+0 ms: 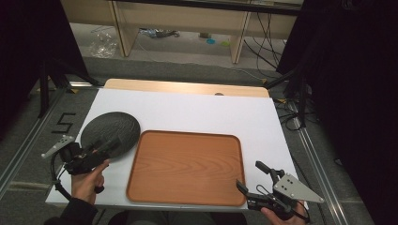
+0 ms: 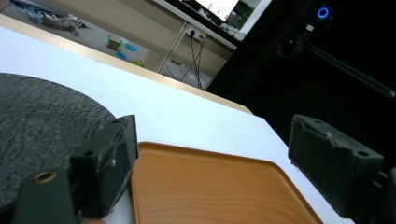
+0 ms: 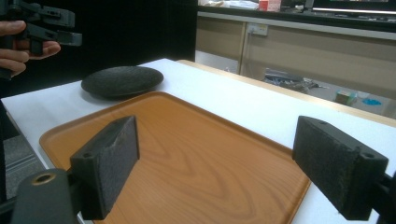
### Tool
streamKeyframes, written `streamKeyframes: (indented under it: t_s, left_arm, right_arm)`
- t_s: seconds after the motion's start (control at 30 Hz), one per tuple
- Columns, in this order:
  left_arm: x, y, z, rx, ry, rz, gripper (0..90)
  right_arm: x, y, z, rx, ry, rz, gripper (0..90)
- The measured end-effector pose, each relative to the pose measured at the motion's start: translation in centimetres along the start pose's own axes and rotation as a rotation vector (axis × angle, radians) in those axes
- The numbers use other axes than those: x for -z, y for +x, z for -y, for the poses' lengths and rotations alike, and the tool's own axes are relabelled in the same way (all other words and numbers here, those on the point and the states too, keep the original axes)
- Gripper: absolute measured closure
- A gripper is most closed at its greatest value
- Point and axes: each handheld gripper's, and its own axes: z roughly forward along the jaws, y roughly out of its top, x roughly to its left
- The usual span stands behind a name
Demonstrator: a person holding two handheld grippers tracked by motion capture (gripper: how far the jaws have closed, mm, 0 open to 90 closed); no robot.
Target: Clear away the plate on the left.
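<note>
Tray [image 1: 187, 168] lies on bench [image 1: 211, 112], near front edge. Plate [image 1: 110, 133] just left of tray, slightly behind. Left claw [image 1: 105, 149] over plate's front edge; right claw [image 1: 251, 176] at tray's front-right corner.

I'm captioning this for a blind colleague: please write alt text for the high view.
A rectangular brown wooden tray lies empty on a white table, with a round dark grey textured plate at its left. The left gripper hovers open at the plate's near edge; the right gripper waits open by the tray's near right corner.

Grey floor [image 1: 187, 58] beyond the table, pale wooden shelving [image 1: 180, 18] along the back, black curtains [image 1: 356, 70] at both sides, cables [image 1: 265, 44] trailing.
</note>
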Motion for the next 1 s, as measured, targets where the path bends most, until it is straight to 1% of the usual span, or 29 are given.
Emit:
streamKeyframes:
  t_s: [0.07,0.1,0.17,0.2,0.27,0.3,0.33,0.4,0.43,0.47,0.5,0.57,0.6,0.63,0.67,0.73,0.77,0.83,0.87,0.9,0.93,0.97,1.0]
  left_arm:
    - [0.0,0.3,-0.1,0.006,-0.006,-0.019,15.7]
    - [0.0,0.4,-0.1,0.007,0.003,-0.023,15.7]
    - [0.1,0.5,-0.1,0.014,0.001,-0.026,15.7]
    - [0.1,0.7,-0.2,0.012,0.001,-0.044,15.7]
    - [0.1,0.8,-0.2,0.022,0.002,-0.047,15.7]
    - [0.1,1.0,-0.3,0.023,0.010,-0.061,15.7]
    - [0.1,1.1,-0.3,0.032,0.010,-0.063,15.7]
    - [0.2,1.7,-0.3,0.074,0.010,-0.049,15.9]
    - [0.2,2.0,-0.3,0.085,0.012,-0.047,16.1]
    - [0.2,2.2,-0.3,0.082,0.016,-0.055,16.3]
    - [0.2,2.3,-0.4,0.083,0.021,-0.063,16.5]
    - [0.2,2.7,-0.5,0.109,0.020,-0.076,16.5]
    - [0.2,2.8,-0.5,0.108,0.021,-0.088,16.5]
    - [0.1,3.2,-0.7,0.087,0.029,-0.091,16.5]
    - [0.1,3.4,-0.7,0.090,0.033,-0.102,16.4]
    - [0.1,3.7,-0.8,0.099,0.032,-0.111,16.5]
    - [0.0,4.0,-0.8,0.106,0.042,-0.124,16.5]
    - [0.1,4.5,-0.8,0.143,0.043,-0.123,16.5]
    - [0.1,4.7,-0.8,0.152,0.044,-0.130,16.5]
    - [0.1,4.9,-0.8,0.151,0.046,-0.138,16.5]
    - [0.1,5.0,-0.8,0.160,0.050,-0.147,16.7]
    - [0.1,5.0,-0.8,0.160,0.053,-0.158,16.7]
    - [0.0,5.0,-0.9,0.156,0.055,-0.168,16.7]
  right_arm:
    - [0.0,0.0,0.0,-0.003,-0.001,0.001,15.9]
    - [0.0,0.0,0.0,-0.002,-0.002,0.001,15.9]
    - [0.0,0.0,0.0,-0.002,0.000,0.000,15.9]
    - [0.0,0.0,0.0,-0.001,0.001,-0.003,15.9]
    - [0.0,0.0,0.0,0.000,-0.002,0.001,15.9]
    - [0.0,0.0,0.0,0.001,-0.001,0.002,15.9]
    - [0.0,0.0,0.0,0.000,0.000,0.000,15.9]
    - [0.0,0.0,0.0,-0.003,0.005,-0.003,15.9]
    - [0.1,0.1,0.0,-0.011,0.010,0.008,15.9]
    - [0.0,0.2,0.0,-0.010,-0.003,0.018,16.0]
    - [0.0,0.1,0.0,-0.006,-0.005,0.018,16.0]
    - [0.1,0.1,0.0,-0.006,0.003,0.014,16.0]
    - [0.0,0.2,0.0,-0.006,-0.001,0.017,16.0]
    - [0.0,0.2,0.0,-0.008,-0.001,0.014,16.0]
    - [0.0,0.2,0.0,-0.007,-0.002,0.015,16.0]
    - [0.0,0.1,0.0,0.001,-0.005,0.021,16.0]
    - [0.0,0.2,0.0,-0.004,-0.002,0.018,16.0]
    - [0.0,0.2,0.0,-0.006,-0.004,0.015,16.0]
    - [0.0,0.1,0.0,-0.005,-0.002,0.017,16.0]
    - [0.0,0.1,0.0,0.000,0.000,0.017,16.0]
    - [0.0,0.1,0.0,0.001,-0.005,0.020,16.0]
    - [0.0,0.2,0.0,-0.003,-0.001,0.012,16.0]
    - [0.0,0.2,0.0,-0.001,-0.005,0.014,16.0]
